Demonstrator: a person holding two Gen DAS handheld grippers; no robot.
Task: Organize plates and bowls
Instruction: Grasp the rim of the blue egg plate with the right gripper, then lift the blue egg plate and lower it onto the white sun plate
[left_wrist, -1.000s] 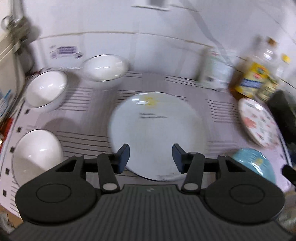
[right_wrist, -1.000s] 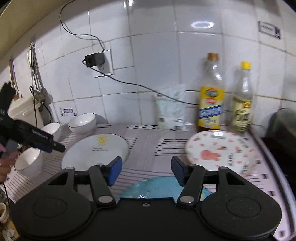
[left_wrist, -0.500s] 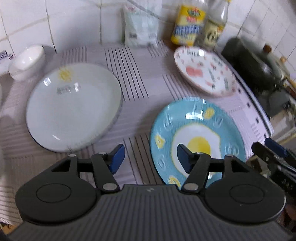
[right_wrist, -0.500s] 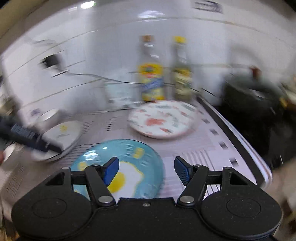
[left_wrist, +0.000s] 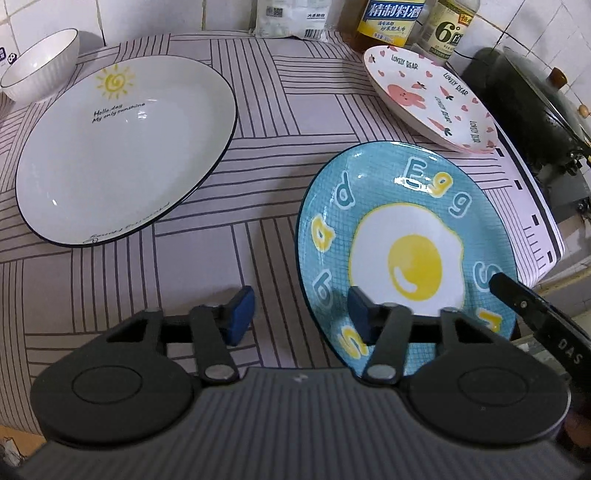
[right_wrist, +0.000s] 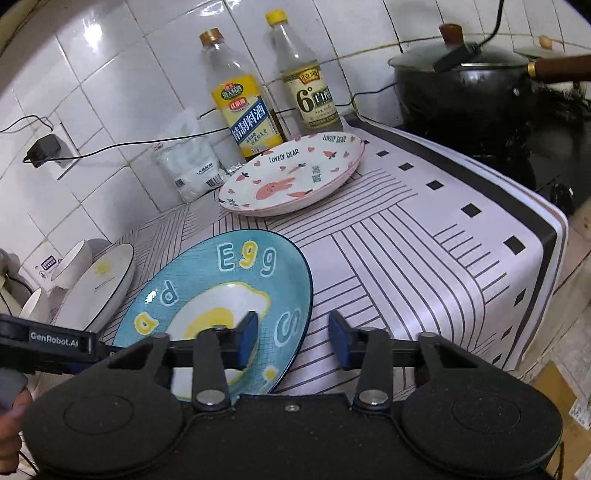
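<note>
A blue egg plate (left_wrist: 406, 236) lies at the front of the striped counter, also in the right wrist view (right_wrist: 221, 295). A white sun plate (left_wrist: 125, 147) lies to its left, with a white bowl (left_wrist: 40, 62) behind it. A pink rabbit plate (left_wrist: 428, 96) lies at the back right, also in the right wrist view (right_wrist: 295, 173). My left gripper (left_wrist: 299, 314) is open, straddling the blue plate's near left rim. My right gripper (right_wrist: 293, 339) is open at that plate's right rim.
Two bottles (right_wrist: 243, 96) and a white bag (right_wrist: 192, 162) stand against the tiled wall. A black pot (right_wrist: 465, 85) sits on the stove to the right. More white bowls (right_wrist: 70, 266) stand at the far left. The counter's right edge (right_wrist: 546, 236) drops off.
The left gripper swung right from the white plate to the blue plate's near rim. The right gripper moved closer, over that plate's right edge. Both stayed open.
</note>
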